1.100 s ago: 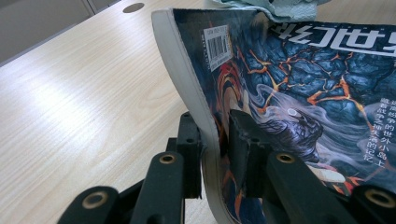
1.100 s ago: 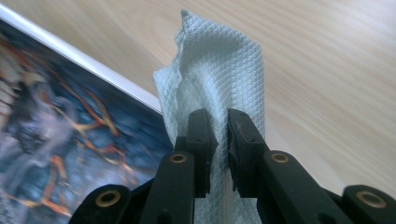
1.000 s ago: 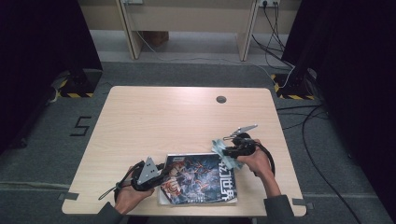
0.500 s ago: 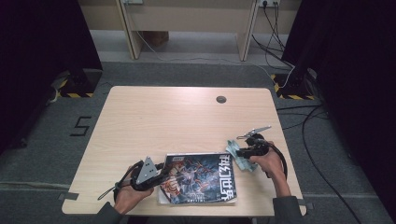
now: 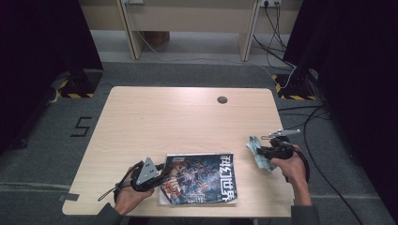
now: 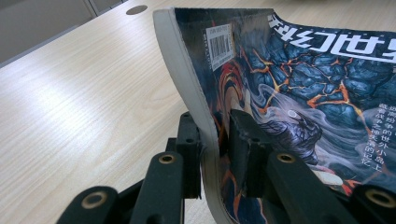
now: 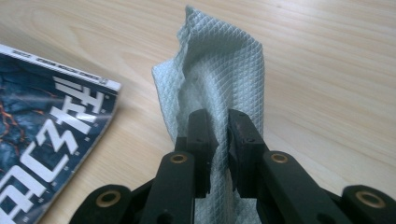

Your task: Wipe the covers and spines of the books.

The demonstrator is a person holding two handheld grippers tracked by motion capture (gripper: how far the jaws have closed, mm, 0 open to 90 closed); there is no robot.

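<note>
Left tongs (image 6: pixel 215 154) clamp the glossy dark-covered magazine's (image 5: pixel 199 178) edge; right tongs (image 7: pixel 218 140) grip the pale-blue quilted cloth (image 7: pixel 219 79) beside it. Wipe step; next, probably bring cloth onto cover.

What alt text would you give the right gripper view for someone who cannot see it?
Two black jaws of the right gripper are shut on a pale blue-green cloth with a quilted diamond texture, which stands up crumpled above them. Behind it lies a light wooden table, and a magazine with a dark blue cover and white lettering lies flat at the left.
</note>
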